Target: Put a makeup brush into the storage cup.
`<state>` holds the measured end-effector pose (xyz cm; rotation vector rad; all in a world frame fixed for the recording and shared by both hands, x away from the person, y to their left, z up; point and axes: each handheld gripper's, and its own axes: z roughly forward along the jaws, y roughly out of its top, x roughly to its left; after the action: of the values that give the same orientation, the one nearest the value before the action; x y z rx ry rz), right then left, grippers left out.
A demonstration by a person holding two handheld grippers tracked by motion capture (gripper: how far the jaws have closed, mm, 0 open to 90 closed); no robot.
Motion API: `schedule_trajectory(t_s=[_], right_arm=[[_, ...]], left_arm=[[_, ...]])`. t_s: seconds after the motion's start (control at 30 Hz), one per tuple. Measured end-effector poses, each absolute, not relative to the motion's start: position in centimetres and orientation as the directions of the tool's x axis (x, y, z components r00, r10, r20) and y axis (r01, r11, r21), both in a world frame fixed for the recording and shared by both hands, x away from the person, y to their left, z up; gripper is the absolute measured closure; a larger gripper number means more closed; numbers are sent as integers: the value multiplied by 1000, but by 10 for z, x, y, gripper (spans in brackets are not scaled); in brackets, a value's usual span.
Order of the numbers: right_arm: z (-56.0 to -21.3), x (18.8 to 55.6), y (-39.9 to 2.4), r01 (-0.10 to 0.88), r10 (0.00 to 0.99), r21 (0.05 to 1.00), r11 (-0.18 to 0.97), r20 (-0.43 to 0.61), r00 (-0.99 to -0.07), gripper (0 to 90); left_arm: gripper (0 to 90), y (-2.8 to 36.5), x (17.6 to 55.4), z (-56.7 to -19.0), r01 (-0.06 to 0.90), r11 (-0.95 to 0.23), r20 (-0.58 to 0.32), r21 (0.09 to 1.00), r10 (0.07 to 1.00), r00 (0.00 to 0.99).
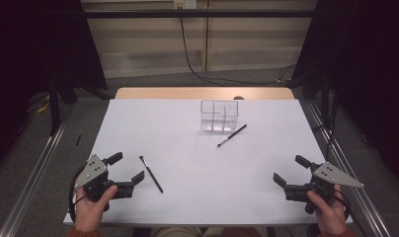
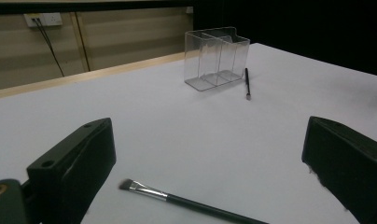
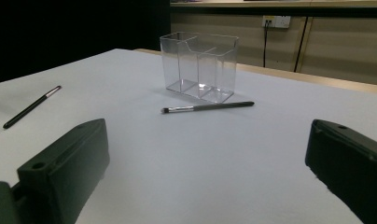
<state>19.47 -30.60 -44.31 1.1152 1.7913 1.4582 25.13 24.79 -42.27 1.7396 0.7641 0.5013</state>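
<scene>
A clear plastic organiser [image 1: 219,116] [image 2: 216,57] [image 3: 200,66] with several compartments stands empty at the far middle of the white table [image 1: 202,187]. One thin black brush [image 1: 232,136] [image 2: 247,82] [image 3: 207,107] lies just in front of it, to its right. A second black brush [image 1: 151,174] [image 2: 186,202] [image 3: 31,106] lies at the near left, right beside my left gripper [image 1: 126,168] [image 2: 210,175], whose jaws stand open and empty. My right gripper [image 1: 291,170] [image 3: 210,172] rests open at the near right with nothing between its jaws.
A wooden strip [image 1: 205,93] runs along the table's far edge. Black cables [image 1: 197,69] trail over the grey floor behind. Metal rails [image 1: 32,177] flank the table on both sides. A wall socket [image 3: 275,21] sits on the back wall.
</scene>
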Motion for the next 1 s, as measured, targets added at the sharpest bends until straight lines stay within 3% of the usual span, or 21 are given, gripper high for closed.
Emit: schedule_trajectory(t_s=[0.5,1.0], right_arm=[[-443,195,-305,246,863,967,61,73,-500,0],[-444,196,-304,257,861,965,48,91,-501,0]], left_arm=[[27,235,272,-417,216,-207,-16,954,685,729],[31,227,299,-417,277,-255,-29,926,686,727]])
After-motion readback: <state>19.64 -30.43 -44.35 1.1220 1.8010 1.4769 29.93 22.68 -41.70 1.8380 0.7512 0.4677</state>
